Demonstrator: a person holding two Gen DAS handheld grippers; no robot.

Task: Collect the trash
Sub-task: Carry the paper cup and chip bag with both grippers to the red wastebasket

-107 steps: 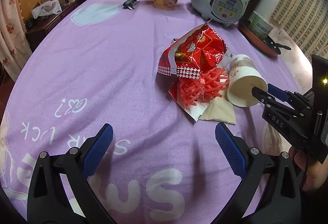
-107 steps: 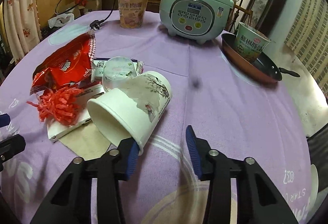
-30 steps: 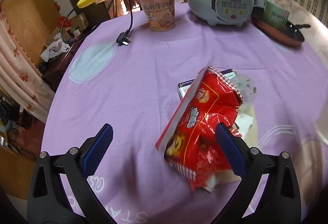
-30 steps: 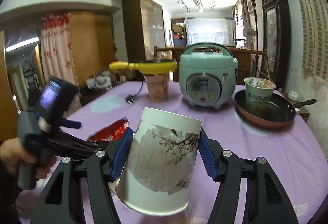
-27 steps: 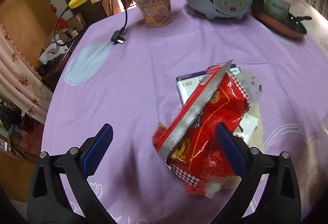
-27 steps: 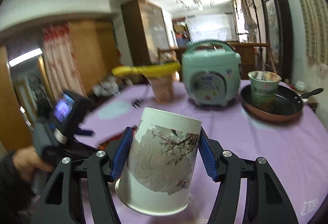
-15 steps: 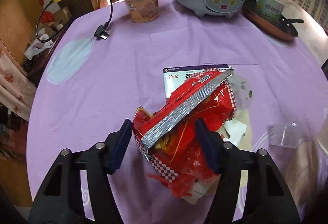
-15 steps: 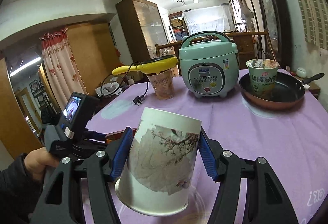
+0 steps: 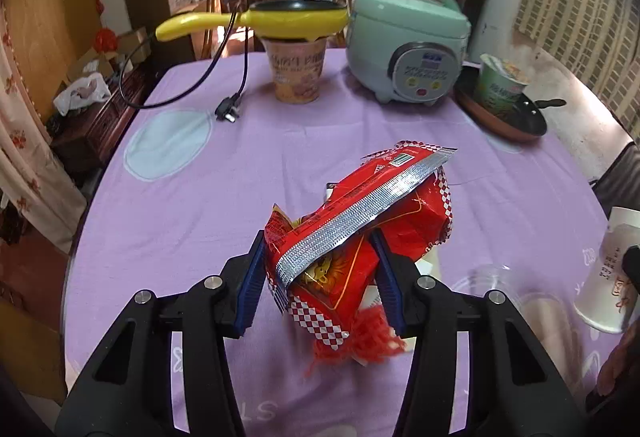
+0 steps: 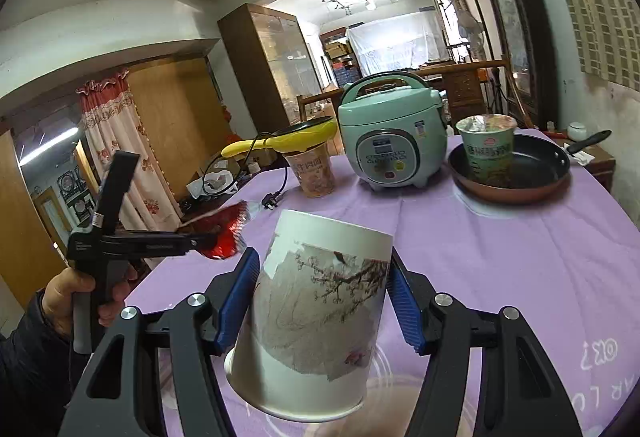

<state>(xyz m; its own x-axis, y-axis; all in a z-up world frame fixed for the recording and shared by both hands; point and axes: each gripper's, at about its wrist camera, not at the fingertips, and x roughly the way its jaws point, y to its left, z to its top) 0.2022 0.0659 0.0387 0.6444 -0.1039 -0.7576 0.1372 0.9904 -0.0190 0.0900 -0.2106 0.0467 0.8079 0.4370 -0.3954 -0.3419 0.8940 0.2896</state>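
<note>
My left gripper [image 9: 320, 277] is shut on a red crinkled snack bag [image 9: 360, 233] with a silver seal strip, held above the purple tablecloth [image 9: 224, 205]. Red shredded plastic [image 9: 360, 341] and a white wrapper lie under it. My right gripper [image 10: 322, 301] is shut on a white paper cup [image 10: 316, 313] with a blossom print, held mouth-down above the table. The cup also shows at the right edge of the left wrist view [image 9: 608, 277]. The left gripper with the bag shows in the right wrist view [image 10: 216, 237].
A clear plastic lid [image 9: 488, 281] lies on the cloth at right. At the back stand a mint rice cooker [image 9: 404, 49], a noodle cup [image 9: 296, 73] under a yellow electric pan [image 9: 280, 17], and a copper frying pan [image 9: 504, 113] holding a green noodle cup.
My left gripper has closed on the red snack bag and lifted it off the cloth. My right gripper keeps the paper cup held up, barely moved.
</note>
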